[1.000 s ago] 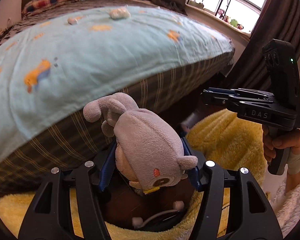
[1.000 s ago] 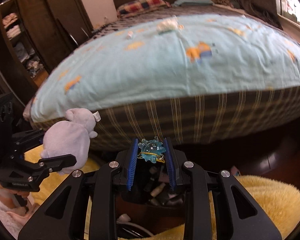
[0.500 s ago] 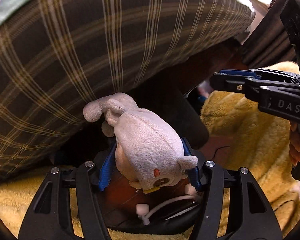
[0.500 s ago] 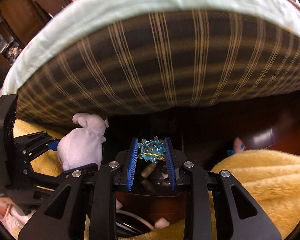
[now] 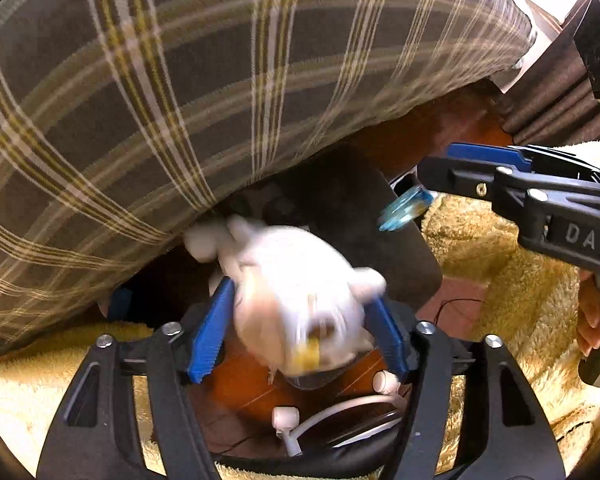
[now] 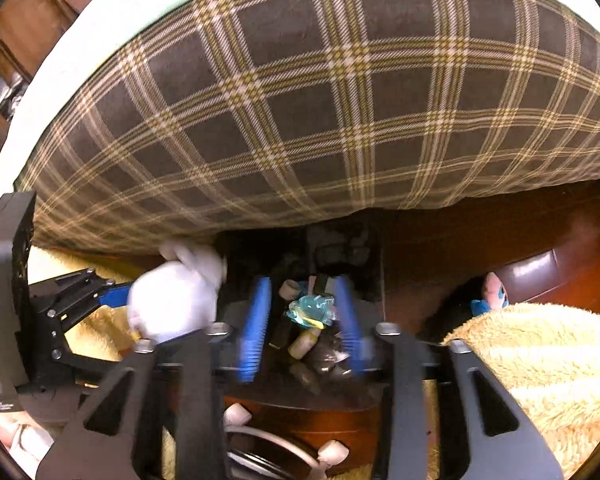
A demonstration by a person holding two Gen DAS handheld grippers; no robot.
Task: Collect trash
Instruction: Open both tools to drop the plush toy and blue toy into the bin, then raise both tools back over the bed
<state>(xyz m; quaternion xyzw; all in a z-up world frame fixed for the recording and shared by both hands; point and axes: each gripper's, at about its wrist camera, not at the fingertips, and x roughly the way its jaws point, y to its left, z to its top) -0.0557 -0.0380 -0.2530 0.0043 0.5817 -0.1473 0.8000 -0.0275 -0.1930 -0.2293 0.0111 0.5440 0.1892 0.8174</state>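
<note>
My left gripper (image 5: pixel 296 316) has its blue pads spread apart, and a pale grey plush toy (image 5: pixel 296 296) sits blurred between them, loose from the pads. It also shows in the right wrist view (image 6: pixel 176 300). My right gripper (image 6: pixel 302 312) is open, and a small blue spiky toy (image 6: pixel 312 310) is blurred in the gap, clear of both pads. It also shows in the left wrist view (image 5: pixel 404 208), under the right gripper (image 5: pixel 432 184). Below both grippers is a dark bin (image 6: pixel 296 264) with several small pieces of trash in it.
The plaid side of the bed (image 6: pixel 300 100) hangs close above and ahead. A fluffy yellow rug (image 6: pixel 540 360) lies on the wood floor on both sides. A white cable with earbuds (image 5: pixel 320 420) lies near the front. A small pink and blue toy (image 6: pixel 494 292) lies by the rug.
Both grippers have gone lower toward the bin under the bed edge. Both pairs of pads have spread, and the plush toy and the blue toy have come loose.
</note>
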